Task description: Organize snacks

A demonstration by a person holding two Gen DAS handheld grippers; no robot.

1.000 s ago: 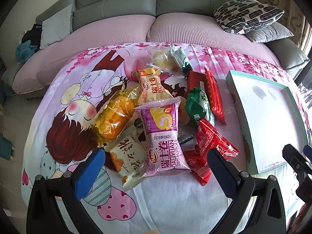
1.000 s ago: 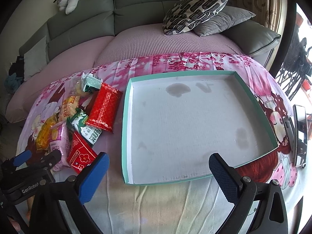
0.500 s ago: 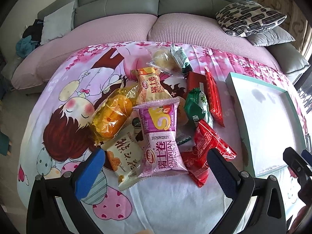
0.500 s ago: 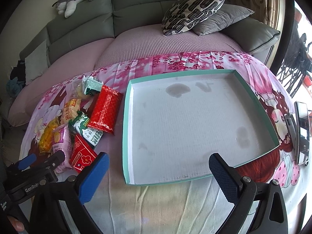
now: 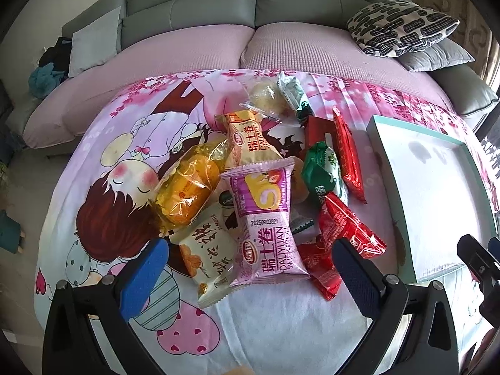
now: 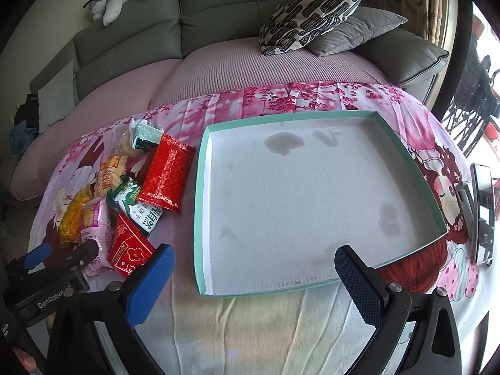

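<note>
My left gripper (image 5: 250, 268) is spread wide, holding nothing, its tips flanking the pink pack (image 5: 268, 222) at the near edge of the snack pile (image 6: 125, 187). A bare strip of cloth (image 6: 250, 328) separates pile from tray (image 6: 200, 218). My right gripper (image 6: 253, 276) is spread, nothing held, over the tray's near rim.

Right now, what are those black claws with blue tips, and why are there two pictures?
They are two grabbing tools that a person holds, one in each hand. Each carries a camera looking along its fingers, hence two pictures. The left gripper is open above a pile of snacks on a cartoon cloth. The right gripper is open over a tray with nothing in it, beside a phone. Neither holds anything. Behind is a sofa.
</note>
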